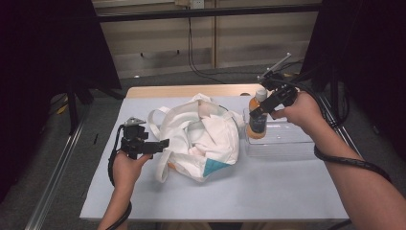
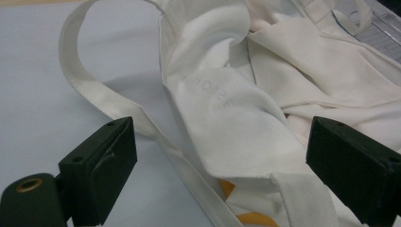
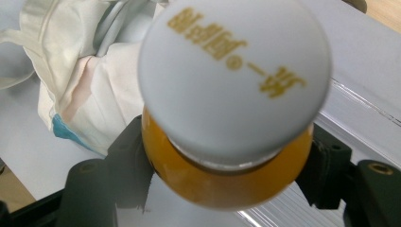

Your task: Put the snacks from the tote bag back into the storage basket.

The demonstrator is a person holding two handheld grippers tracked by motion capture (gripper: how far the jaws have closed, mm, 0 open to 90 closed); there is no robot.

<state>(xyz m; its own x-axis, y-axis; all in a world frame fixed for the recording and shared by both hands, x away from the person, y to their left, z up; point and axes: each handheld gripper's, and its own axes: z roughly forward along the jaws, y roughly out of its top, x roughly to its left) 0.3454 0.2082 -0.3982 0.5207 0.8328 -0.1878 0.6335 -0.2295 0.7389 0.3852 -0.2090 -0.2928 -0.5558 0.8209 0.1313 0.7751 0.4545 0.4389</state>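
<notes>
A crumpled white tote bag (image 1: pixel 201 139) lies in the middle of the pale table (image 1: pixel 239 191). My left gripper (image 1: pixel 162 143) is at the bag's left edge and stands open. In the left gripper view, a fold of the bag (image 2: pixel 236 109) lies between the wide-apart jaws of the left gripper (image 2: pixel 217 161), untouched. My right gripper (image 1: pixel 258 112) is shut on an upright bottle (image 1: pixel 257 122) of orange drink with a white cap (image 3: pixel 234 80). The right gripper (image 3: pixel 227 170) has its jaws pressed against the bottle's shoulder (image 3: pixel 227 189). The bottle is at the left end of a clear plastic bin (image 1: pixel 282 143).
A long bag strap (image 2: pixel 94 90) loops out over the table to the left. Something orange (image 2: pixel 255 218) peeks from under the bag's near edge. The bag has a teal corner (image 1: pixel 214 166). A cable trails from each hand. Dark stands flank the table.
</notes>
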